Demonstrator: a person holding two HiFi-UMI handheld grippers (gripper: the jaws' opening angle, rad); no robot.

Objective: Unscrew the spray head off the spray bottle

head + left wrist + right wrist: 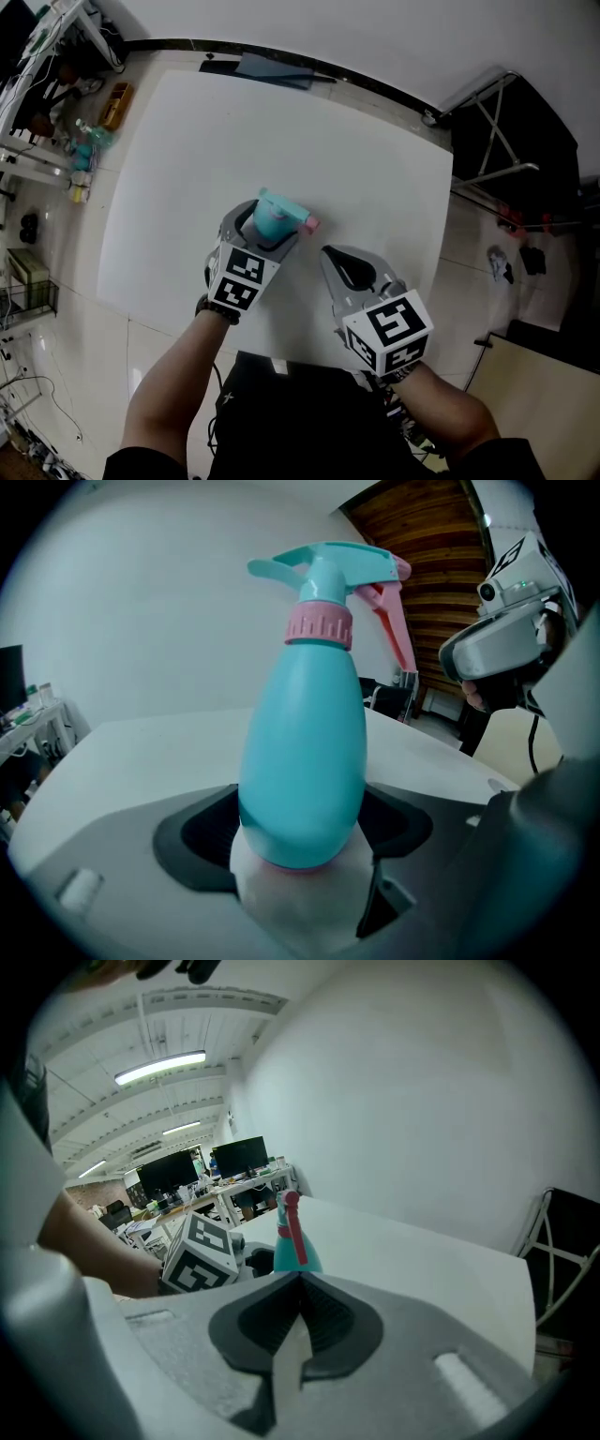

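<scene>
Two grippers work over the white tabletop (234, 131). The left gripper (265, 231) jaws clasp the upright teal spray bottle (305, 752), its spray head (328, 569) still on. The right gripper (330, 252) jaws are closed and empty, nearby.

right gripper (299, 1286): jaws together, empty | spray bottle (291, 1246): upright ahead | table (422, 1251): white

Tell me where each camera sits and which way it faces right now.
Head view: on the person's head, looking steeply down at the white table; both forearms, left claw round the spray bottle, right claw.
Left gripper view: on the left claw, looking along its jaws at the bottle between them; right claw beyond.
Right gripper view: on the right claw, over its shut jaws toward the bottle; left forearm shows.
Shared: all three show the bottle.
</scene>
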